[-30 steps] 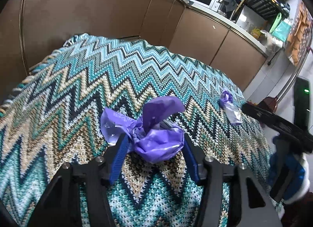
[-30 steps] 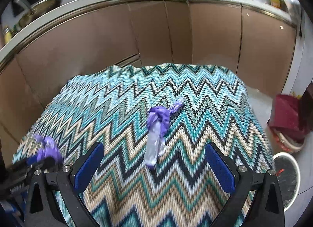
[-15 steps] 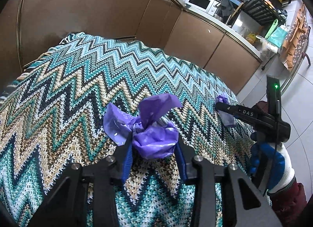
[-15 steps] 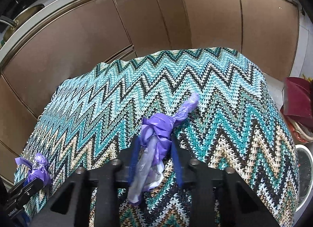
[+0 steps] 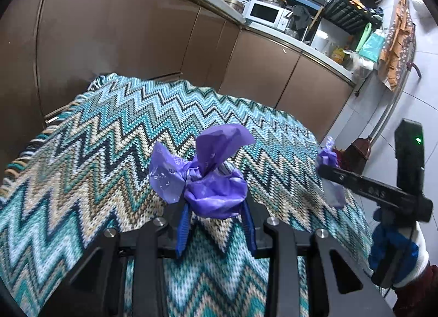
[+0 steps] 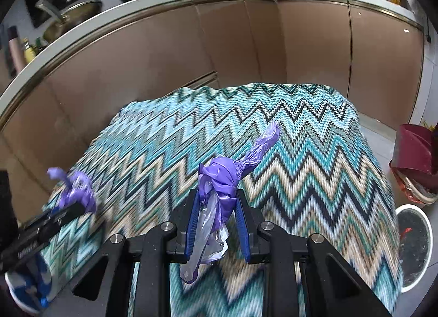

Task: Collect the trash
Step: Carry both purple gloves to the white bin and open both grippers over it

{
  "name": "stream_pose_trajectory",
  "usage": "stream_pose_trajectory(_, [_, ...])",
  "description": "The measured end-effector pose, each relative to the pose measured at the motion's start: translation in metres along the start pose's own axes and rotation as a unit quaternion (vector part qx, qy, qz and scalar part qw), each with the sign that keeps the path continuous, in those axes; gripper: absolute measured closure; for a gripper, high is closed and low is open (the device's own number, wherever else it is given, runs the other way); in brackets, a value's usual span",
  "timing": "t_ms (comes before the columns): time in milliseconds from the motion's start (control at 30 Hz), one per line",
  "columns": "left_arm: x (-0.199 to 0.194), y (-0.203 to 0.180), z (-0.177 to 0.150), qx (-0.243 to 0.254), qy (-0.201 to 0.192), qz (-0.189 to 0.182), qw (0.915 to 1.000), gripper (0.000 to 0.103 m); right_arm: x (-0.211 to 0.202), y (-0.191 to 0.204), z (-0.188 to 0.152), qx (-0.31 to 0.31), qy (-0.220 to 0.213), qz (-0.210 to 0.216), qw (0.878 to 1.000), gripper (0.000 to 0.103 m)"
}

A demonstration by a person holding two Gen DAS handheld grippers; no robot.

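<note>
My left gripper [image 5: 216, 207] is shut on a crumpled purple plastic bag [image 5: 208, 177] and holds it above the zigzag-patterned tablecloth [image 5: 95, 158]. My right gripper [image 6: 217, 207] is shut on a second knotted purple and clear plastic bag [image 6: 221, 180], lifted off the cloth, its tail pointing up and right. In the left wrist view the right gripper [image 5: 328, 169] shows at the right with its bag [image 5: 327, 157]. In the right wrist view the left gripper [image 6: 82, 207] shows at the left with its bag [image 6: 76, 191].
Brown kitchen cabinets [image 6: 164, 65] curve behind the table under a pale counter with a microwave [image 5: 264, 13]. A white round bin [image 6: 414, 246] stands on the floor at the right, beside a dark red bag [image 6: 414, 150].
Both grippers have lifted their purple bags off the cloth. The right gripper, open a second ago around its bag, closed on it and raised it. The left bag has risen further.
</note>
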State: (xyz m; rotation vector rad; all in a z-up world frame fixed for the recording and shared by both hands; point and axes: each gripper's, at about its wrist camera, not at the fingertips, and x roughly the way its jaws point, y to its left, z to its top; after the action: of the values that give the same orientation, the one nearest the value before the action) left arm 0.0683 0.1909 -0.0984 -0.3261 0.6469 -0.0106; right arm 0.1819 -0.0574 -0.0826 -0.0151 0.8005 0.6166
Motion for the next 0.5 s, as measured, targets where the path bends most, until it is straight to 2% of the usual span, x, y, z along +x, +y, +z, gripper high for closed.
stream_pose_trajectory(500, [-0.096,-0.051,-0.014,0.063,-0.043,0.01,0.997,0.072,-0.112,0.028,-0.05,-0.004,-0.053,0.014,0.999,0.079])
